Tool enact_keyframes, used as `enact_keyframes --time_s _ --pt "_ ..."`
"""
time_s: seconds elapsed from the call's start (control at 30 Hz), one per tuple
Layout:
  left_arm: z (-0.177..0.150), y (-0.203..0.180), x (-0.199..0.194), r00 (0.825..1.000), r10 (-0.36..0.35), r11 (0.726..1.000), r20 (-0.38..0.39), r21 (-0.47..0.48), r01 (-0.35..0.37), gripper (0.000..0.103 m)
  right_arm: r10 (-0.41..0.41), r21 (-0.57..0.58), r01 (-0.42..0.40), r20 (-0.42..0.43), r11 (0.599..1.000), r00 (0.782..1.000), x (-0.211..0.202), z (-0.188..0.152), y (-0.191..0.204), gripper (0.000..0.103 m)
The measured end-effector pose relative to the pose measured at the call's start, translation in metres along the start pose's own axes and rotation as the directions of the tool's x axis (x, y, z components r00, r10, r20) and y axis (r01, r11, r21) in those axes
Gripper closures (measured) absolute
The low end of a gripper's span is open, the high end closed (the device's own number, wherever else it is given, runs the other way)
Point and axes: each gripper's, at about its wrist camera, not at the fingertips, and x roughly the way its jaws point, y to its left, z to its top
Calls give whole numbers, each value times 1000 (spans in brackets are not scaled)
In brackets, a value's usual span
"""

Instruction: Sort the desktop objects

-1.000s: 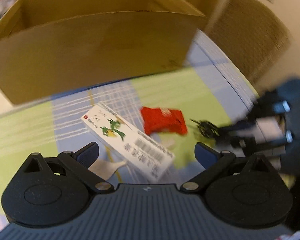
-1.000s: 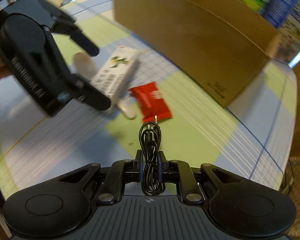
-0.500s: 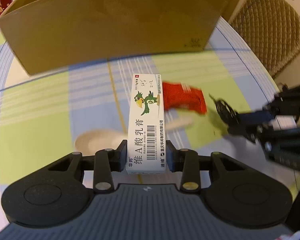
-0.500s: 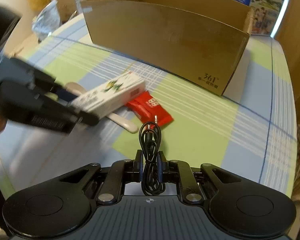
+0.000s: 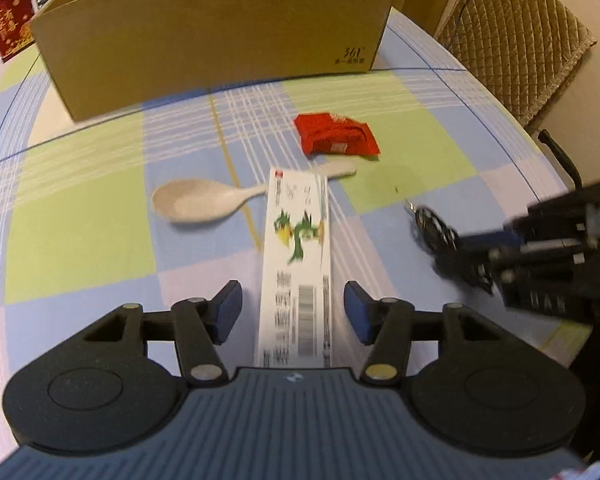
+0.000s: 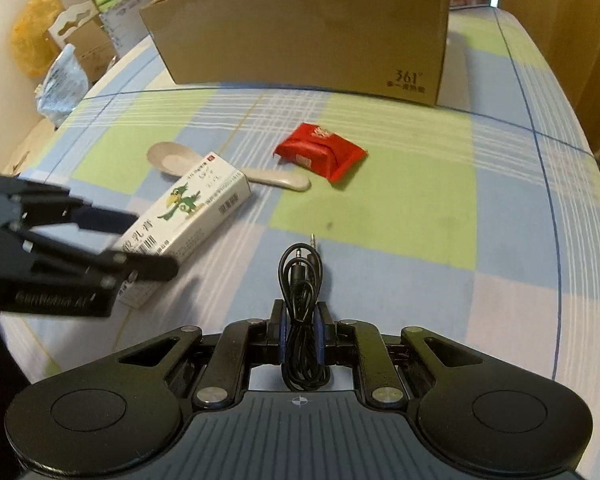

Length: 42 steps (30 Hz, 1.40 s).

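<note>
Left hand-held gripper (image 5: 293, 311) open astride ointment box (image 5: 298, 256).

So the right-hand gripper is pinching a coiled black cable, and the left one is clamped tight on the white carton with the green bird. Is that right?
Not quite. The right gripper does pinch the coiled black cable, but the left gripper is open: the left wrist view shows gaps between both its pads and the white carton with the green bird.

White ointment box (image 5: 296, 256) flat on checked cloth, overlapping beige spoon (image 5: 196, 200); red packet (image 5: 336, 141) beside.
</note>
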Motion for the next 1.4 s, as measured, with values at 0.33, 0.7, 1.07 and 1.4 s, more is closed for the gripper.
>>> enact_keyframes --time_s 0.33,0.7,1.07,1.4 --pt "7 -5 17 999 46 995 -2 85 -46 66 -36 13 36 19 999 999 1 1 -1 93" --pt "-3 -4 0 1000 25 998 8 50 -25 70 -54 -9 54 37 999 998 -7 -1 10 93" --pt "-17 -5 -25 999 13 1000 32 8 -14 70 -59 -17 60 62 998 996 -23 -5 23 93" --pt "-18 -2 -56 997 22 1000 79 -13 -21 70 -60 -10 61 121 998 991 -51 -2 36 93"
